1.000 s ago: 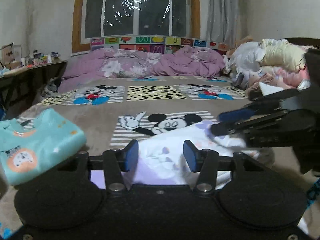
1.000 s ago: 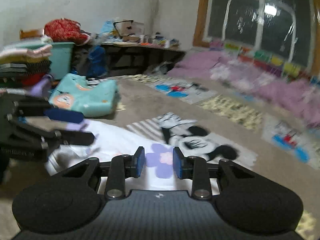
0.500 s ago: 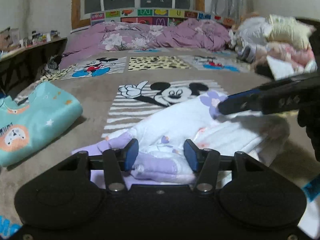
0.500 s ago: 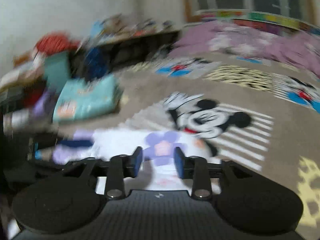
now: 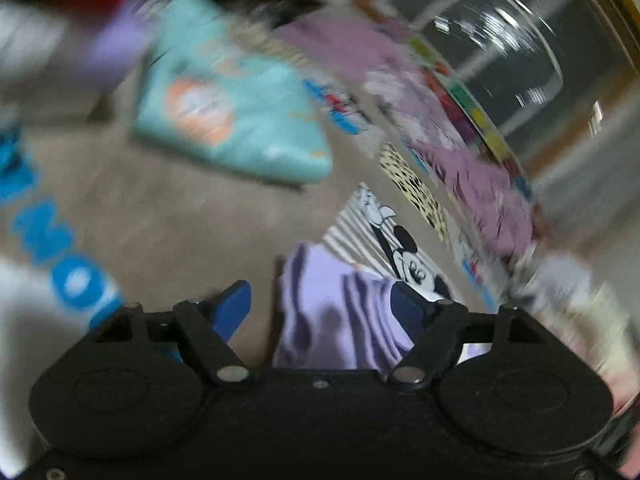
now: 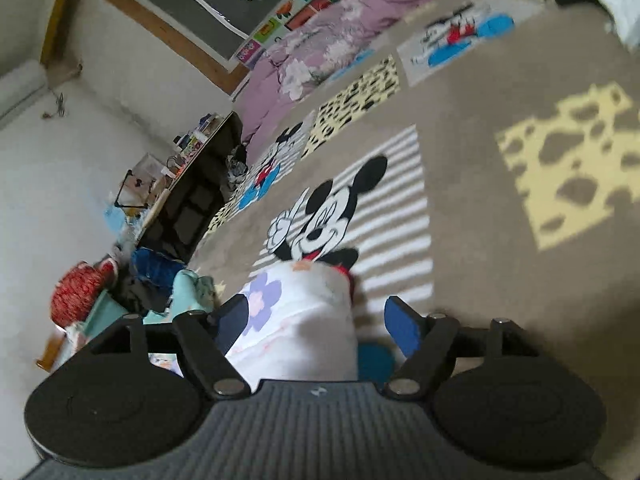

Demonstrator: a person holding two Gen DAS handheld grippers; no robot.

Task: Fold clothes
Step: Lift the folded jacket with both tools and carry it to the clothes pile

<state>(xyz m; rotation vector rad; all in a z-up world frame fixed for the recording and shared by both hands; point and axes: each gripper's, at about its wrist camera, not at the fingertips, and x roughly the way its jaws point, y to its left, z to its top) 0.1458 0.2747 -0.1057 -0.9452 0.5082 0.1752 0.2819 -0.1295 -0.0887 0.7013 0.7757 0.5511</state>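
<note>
A folded white garment with lilac trim and a purple flower print lies on the Mickey Mouse blanket. In the left wrist view its lilac end lies between my wide-open fingers; my left gripper is open, and this view is blurred and tilted. In the right wrist view the white flowered part lies between the spread blue pads; my right gripper is open. A folded teal shirt lies further off on the blanket.
The brown Mickey Mouse blanket covers the bed. A purple quilt lies bunched under the window. A dark side table with clutter and heaps of clothes stand at the left.
Both grippers have opened wide and rolled sideways. They now sit low over the white garment, one at each end. The left view has become blurred from fast motion.
</note>
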